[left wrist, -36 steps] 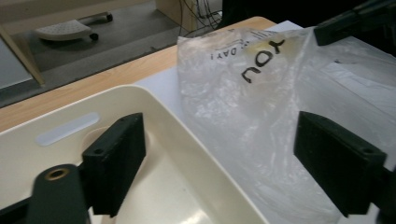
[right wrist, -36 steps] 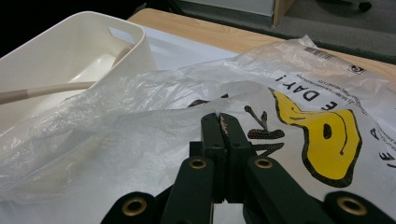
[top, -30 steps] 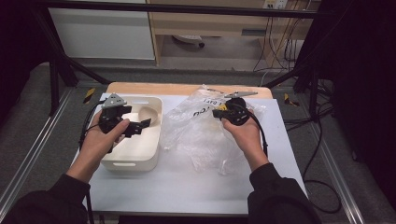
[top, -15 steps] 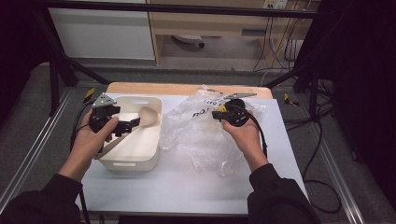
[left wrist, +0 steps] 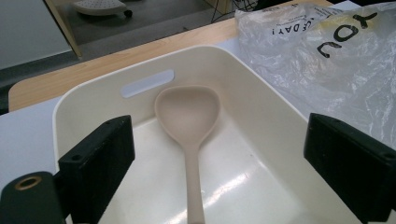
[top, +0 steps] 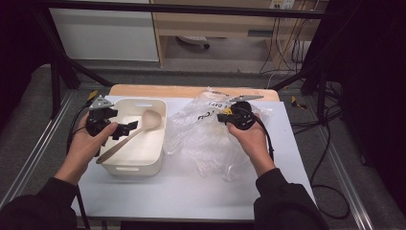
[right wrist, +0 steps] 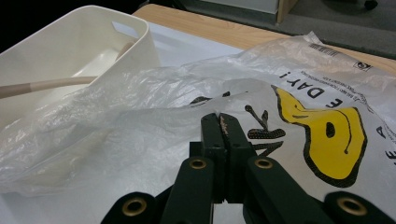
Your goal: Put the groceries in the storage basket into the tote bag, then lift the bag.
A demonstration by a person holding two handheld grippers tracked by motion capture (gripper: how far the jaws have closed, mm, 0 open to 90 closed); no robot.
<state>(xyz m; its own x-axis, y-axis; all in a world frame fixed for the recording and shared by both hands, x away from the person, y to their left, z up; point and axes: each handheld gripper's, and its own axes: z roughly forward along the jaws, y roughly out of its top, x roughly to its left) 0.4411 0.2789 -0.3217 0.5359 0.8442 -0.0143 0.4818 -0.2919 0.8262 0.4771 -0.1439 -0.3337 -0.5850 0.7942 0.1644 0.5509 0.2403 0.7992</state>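
Over the cream plastic bin [top: 158,143], the left gripper [left wrist: 219,163] is hanging released, its jaws framing the beige long-handled spoon [left wrist: 189,123] lying inside; the right gripper [right wrist: 223,135] is sitting clenched, seemingly pinching the crinkled clear plastic bag [right wrist: 154,116]. Judging next: opening the bag for another item

The cream tub [top: 136,165] walls in the worktop's [top: 201,191] nine o'clock side; the beige spoon [top: 131,136] lies slantwise across its inside, handle propped over the rim, splitting the room there. From centre to two o'clock the crumpled plastic bag [top: 206,143] sprawls, touching the tub's wall. The six o'clock strip lies bare.
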